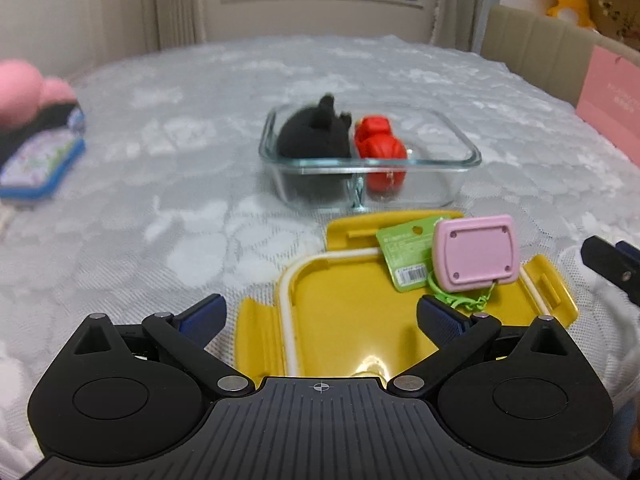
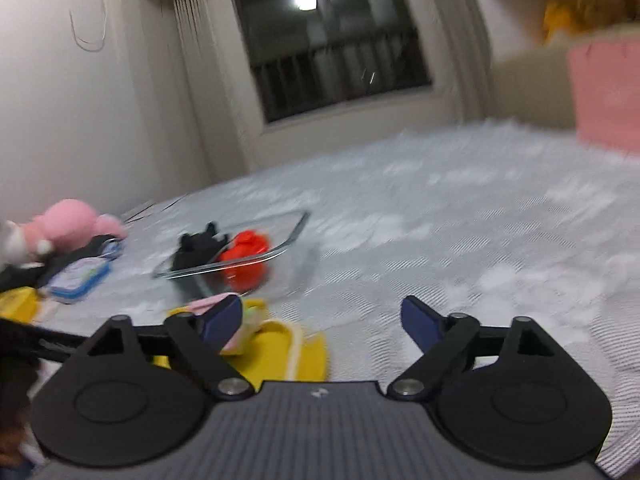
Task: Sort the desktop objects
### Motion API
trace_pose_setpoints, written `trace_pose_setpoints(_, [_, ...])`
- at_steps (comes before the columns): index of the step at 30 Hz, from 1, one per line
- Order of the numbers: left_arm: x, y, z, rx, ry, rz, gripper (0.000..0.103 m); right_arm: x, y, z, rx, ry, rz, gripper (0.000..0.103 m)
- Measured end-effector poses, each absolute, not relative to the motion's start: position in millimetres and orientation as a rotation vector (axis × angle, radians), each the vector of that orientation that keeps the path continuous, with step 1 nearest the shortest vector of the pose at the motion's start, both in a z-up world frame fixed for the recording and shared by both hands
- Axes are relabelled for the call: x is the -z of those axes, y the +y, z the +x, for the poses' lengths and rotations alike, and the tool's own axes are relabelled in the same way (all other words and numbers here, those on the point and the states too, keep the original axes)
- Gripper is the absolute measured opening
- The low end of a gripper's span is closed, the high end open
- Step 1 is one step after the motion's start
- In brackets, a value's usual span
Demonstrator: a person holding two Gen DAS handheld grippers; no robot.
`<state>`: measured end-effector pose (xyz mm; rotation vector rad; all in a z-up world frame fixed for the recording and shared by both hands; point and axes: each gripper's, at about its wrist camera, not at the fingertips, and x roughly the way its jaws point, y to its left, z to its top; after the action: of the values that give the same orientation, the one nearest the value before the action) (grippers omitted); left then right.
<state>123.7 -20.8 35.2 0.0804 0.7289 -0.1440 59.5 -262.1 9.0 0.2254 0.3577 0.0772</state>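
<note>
A clear glass container (image 1: pixel 473 157) stands mid-table, holding a black plush (image 1: pixel 314 136) and a red toy (image 1: pixel 380 148). In front of it lies a yellow lid (image 1: pixel 344 284), upside down. A pink keychain gadget (image 1: pixel 476 252) with a green tag (image 1: pixel 404 256) rests on the lid's far right part. My left gripper (image 1: pixel 322 314) is open above the lid's near half, with nothing between its fingers. My right gripper (image 2: pixel 322 320) is open and empty over the tablecloth, to the right of the lid (image 2: pixel 280 348). One of the right gripper's fingers (image 1: pixel 608 260) shows at the right edge of the left wrist view. The right wrist view is blurred, with the container (image 2: pixel 290 236) at its left.
White lace cloth (image 1: pixel 200 120) covers the table. A pink plush (image 2: pixel 72 224) and a blue-rimmed box (image 2: pixel 80 276) lie at the left. A pink box (image 1: pixel 612 96) stands at the far right edge beside a chair back (image 1: pixel 532 40). A yellow plush (image 1: pixel 570 4) sits behind.
</note>
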Motion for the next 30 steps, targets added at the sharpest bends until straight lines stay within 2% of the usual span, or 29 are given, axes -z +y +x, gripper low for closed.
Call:
trace_pose_setpoints(5, [-54,-42,109,0.176,0.638,0.134,0.103,12,-259,58,-0.059,0.294,0.230,0.092])
trace_pose_setpoints(13, [-38,-87,118,0.144,0.703,0.237,0.103,45,-274,56,-0.053,0.245,0.304,0.091])
trace_pose_setpoints(20, [-33,-104,122,0.181,0.729,0.248,0.103,55,-298,42,-0.049,0.107,0.458,0.096])
trace_pose_setpoints(23, [-26,-110,120,0.170,0.737,0.271,0.103,54,-301,37,-0.023,0.079,0.428,0.103])
trace_pose_setpoints(30, [-22,-101,119,0.160,0.816,0.190,0.103,49,-292,38,-0.030,0.108,0.327,0.103])
